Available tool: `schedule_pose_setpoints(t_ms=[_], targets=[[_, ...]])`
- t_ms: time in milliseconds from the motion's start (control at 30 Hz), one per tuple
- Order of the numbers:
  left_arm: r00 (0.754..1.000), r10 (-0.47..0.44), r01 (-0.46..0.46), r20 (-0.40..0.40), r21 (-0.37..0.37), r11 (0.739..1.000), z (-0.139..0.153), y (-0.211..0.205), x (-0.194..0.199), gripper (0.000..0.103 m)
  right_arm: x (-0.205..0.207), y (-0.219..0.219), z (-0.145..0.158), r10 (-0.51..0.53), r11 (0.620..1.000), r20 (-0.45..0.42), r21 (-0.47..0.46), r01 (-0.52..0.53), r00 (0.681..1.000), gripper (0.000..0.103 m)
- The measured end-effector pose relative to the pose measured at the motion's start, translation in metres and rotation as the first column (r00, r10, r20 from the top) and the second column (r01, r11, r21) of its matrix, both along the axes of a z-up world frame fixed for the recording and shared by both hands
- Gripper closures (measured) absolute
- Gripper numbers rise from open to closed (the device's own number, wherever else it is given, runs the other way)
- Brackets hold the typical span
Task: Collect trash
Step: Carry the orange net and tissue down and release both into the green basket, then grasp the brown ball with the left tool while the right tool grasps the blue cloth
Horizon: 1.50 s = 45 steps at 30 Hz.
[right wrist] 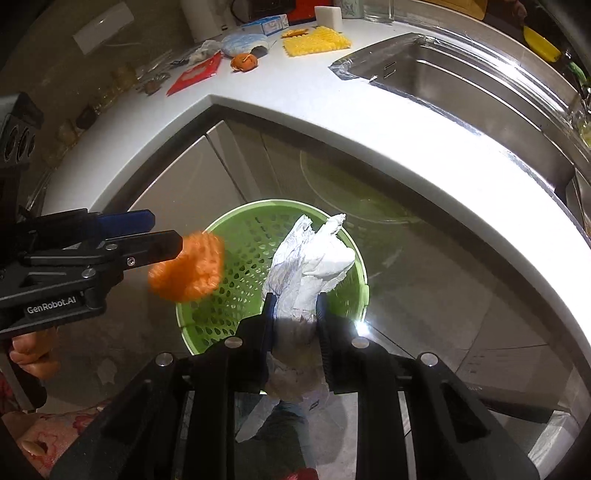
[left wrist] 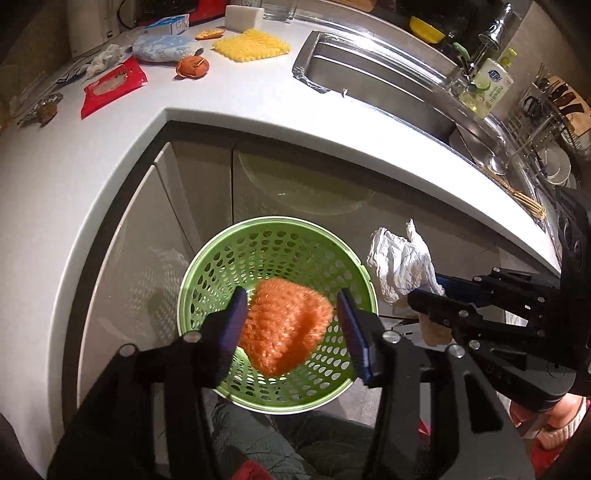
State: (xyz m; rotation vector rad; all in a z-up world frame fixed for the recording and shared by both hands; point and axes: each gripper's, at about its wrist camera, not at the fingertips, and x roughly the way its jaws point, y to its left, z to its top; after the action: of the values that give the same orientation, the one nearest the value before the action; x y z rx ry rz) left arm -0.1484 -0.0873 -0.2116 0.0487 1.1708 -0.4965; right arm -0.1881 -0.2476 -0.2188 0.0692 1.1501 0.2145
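Below, we count one green perforated basket (left wrist: 207,273) on the floor, at six o'clock from the inner corner of the white countertop (left wrist: 258,96). We hold two grippers over it. Our left gripper (left wrist: 291,325) has its fingers spread apart, and one orange scrubber (left wrist: 284,328) sits blurred between them, touching neither pad, above the basket's mouth. Our right gripper (right wrist: 295,321) is clamped on one crumpled white paper towel (right wrist: 314,258), whose loose ends stick up toward twelve o'clock over the basket rim.

Farther up on the counter, toward eleven o'clock, we count one red packet (left wrist: 112,88), one small orange peel (left wrist: 192,67), one yellow bumpy mat (left wrist: 251,46), one blue-white bundle (left wrist: 162,48), one more crumpled tissue (left wrist: 105,59) and one white block (left wrist: 243,16). One steel sink (left wrist: 384,85) lies at one o'clock, with one dish-soap bottle (left wrist: 491,85) beside its tap.

Glossy cabinet doors under the counter mirror the basket. Dishes at the far right are cut off by the frame, the small things on the counter's left edge are too dark to name, and the floor beneath the basket is mostly hidden by our grippers.
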Motion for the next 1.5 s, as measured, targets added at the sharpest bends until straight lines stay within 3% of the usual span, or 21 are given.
schedule_pose_setpoints(t_ms=[100,167,367,400,433,533,667,800,933,1133,1500], targets=[[0.999,0.025,-0.025,0.025,0.000,1.000,0.017,-0.002,-0.004,0.043,-0.005,-0.005,-0.002,0.014,1.000,0.006,0.020,-0.014,1.000,0.079],[0.997,0.054,-0.055,0.051,0.017,0.998,0.028,-0.002,-0.004,0.031,-0.003,-0.005,-0.005,0.036,0.999,0.010,0.027,-0.036,0.999,0.079],[0.981,0.140,-0.144,0.134,0.022,0.989,0.065,0.014,-0.003,0.024,0.004,0.014,-0.022,0.143,0.989,0.001,0.037,-0.143,0.990,0.073],[0.978,0.150,-0.155,0.146,0.027,0.987,0.070,0.016,-0.002,0.024,0.005,0.018,-0.026,0.159,0.987,-0.008,0.034,-0.159,0.987,0.065],[0.974,0.159,-0.166,0.160,0.032,0.986,0.074,0.020,-0.002,0.023,0.007,0.023,-0.031,0.177,0.984,-0.023,0.037,-0.176,0.984,0.047],[0.963,0.188,-0.199,0.191,0.039,0.979,0.085,0.034,0.005,0.021,0.012,0.035,-0.040,0.203,0.979,-0.038,0.014,-0.203,0.978,0.025],[0.946,0.237,-0.250,0.220,0.030,0.968,0.092,0.061,0.025,0.017,0.026,0.038,-0.030,0.192,0.981,-0.028,0.039,-0.191,0.981,0.022],[0.940,0.261,-0.274,0.221,0.027,0.961,0.093,0.084,0.053,0.017,0.054,0.041,0.004,0.157,0.987,0.056,0.036,-0.159,0.986,0.017],[0.924,0.292,-0.305,0.247,0.015,0.952,0.097,0.114,0.091,0.017,0.099,0.056,0.037,0.132,0.990,0.150,0.025,-0.138,0.980,0.016],[0.898,0.372,-0.385,0.233,0.010,0.923,0.084,0.167,0.172,0.017,0.182,0.096,0.064,0.128,0.991,0.218,-0.006,-0.130,0.967,0.016],[0.892,0.425,-0.435,0.156,0.030,0.900,0.029,0.206,0.280,0.022,0.305,0.140,0.062,0.096,0.995,0.235,-0.017,-0.095,0.967,0.016]])
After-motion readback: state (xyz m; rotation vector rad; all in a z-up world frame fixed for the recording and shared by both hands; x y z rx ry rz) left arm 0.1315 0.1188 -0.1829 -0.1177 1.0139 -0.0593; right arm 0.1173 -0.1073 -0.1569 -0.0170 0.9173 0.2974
